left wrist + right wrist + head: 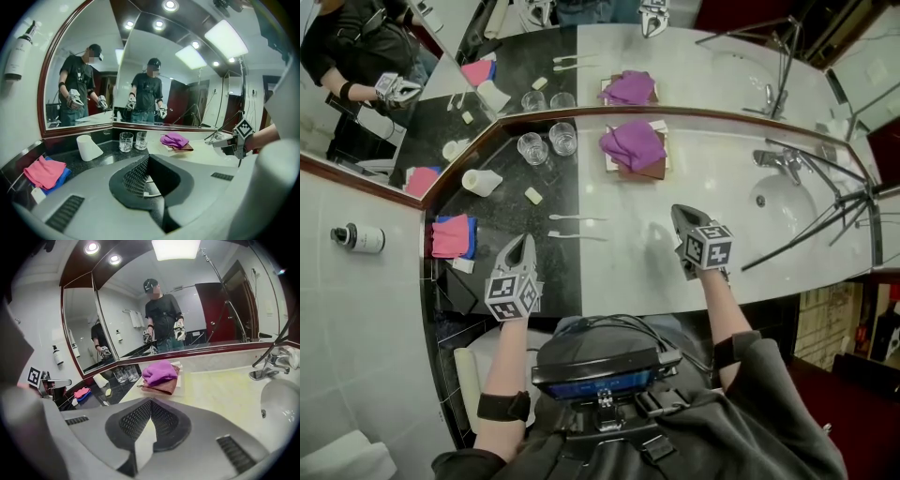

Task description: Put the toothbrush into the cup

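A white toothbrush (578, 218) lies flat in the middle of the head view, with a second toothbrush (577, 235) just below it. A glass cup (532, 147) and another glass (563, 138) stand higher up, by the mirror. The left gripper (523, 242), lower left, and the right gripper (678, 213), to the right, are both closed tight and hold nothing.

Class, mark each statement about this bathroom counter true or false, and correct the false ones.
1. The left gripper and the right gripper are both shut and empty. True.
2. A white plastic toothbrush stands in a clear drinking glass. False: both toothbrushes lie flat on the counter, and both glasses are empty.
3. The purple cloth lies in the white sink basin. False: it sits on a brown folded towel by the mirror.
4. A pink cloth lies on a blue cloth. True.
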Tool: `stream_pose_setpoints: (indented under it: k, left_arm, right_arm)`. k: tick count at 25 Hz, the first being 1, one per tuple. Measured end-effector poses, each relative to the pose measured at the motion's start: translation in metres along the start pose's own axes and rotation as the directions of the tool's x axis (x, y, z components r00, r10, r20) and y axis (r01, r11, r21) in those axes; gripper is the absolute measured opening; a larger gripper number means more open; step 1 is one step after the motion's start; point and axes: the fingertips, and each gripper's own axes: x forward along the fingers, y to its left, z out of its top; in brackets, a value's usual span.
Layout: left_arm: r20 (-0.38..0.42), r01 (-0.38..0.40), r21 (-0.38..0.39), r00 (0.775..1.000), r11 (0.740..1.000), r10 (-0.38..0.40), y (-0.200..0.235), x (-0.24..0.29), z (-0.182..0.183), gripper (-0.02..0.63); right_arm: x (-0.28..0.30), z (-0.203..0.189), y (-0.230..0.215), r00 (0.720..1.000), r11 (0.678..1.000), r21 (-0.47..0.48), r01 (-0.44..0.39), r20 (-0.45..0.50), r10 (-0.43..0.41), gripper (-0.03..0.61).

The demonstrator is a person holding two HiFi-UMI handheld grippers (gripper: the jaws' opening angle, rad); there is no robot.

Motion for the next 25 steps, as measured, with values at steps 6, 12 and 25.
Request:
stream_pose_setpoints:
  k: [6,12,25]
  left_arm:
    - [-0.011,0.005,0.016,1.000,1.000,-0.005,-0.002,-0.004,-0.003,0.003]
    - [-0.023,0.008,0.014,1.000,1.000,-0.008,0.000,-0.009,-0.010,0.003]
    - [-0.045,0.002,0.018,0.999,1.000,-0.002,0.010,-0.023,-0.028,0.003]
  right_arm:
    - [-0.001,-0.004,0.017,0.999,0.999,-0.038,-0.019,-0.027,0.018,0.005]
    - [0.014,-0.024,0.044,0.991,0.965,-0.251,-0.073,-0.123,0.043,0.032]
    - [0.079,-0.093,0.174,0.829,0.507,-0.690,-0.516,-0.552,0.092,0.138]
